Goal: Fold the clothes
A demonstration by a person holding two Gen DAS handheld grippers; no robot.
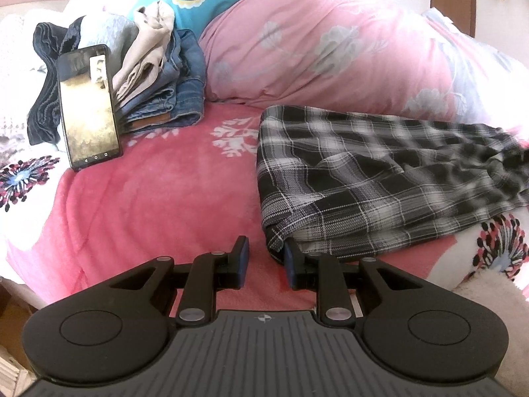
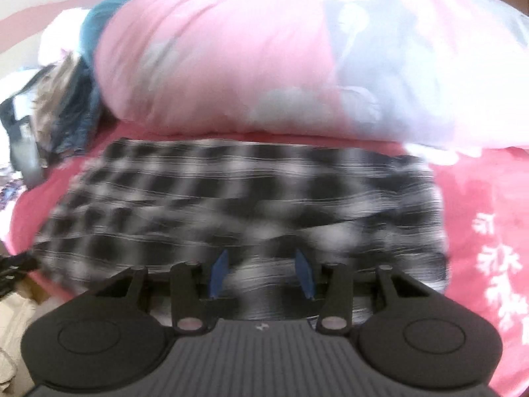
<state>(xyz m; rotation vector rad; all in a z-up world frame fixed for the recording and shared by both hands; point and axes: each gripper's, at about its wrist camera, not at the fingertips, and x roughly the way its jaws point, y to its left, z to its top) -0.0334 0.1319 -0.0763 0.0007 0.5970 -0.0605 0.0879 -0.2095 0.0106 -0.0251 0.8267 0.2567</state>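
Note:
A black-and-white plaid garment lies spread on the pink blanket, its left side folded over. My left gripper sits low at the garment's near left corner. Its jaws stand a little apart with only pink blanket showing between them, and the cloth's corner rests against the right fingertip. In the blurred right wrist view the plaid garment stretches across the middle. My right gripper hovers over its near edge, open, blue pads well apart, with plaid cloth showing behind the gap.
A stack of folded jeans and beige clothes stands at the back left, with a phone leaning against it. A big pink flowered duvet is bunched behind the garment. The bed's front edge drops away at the lower left.

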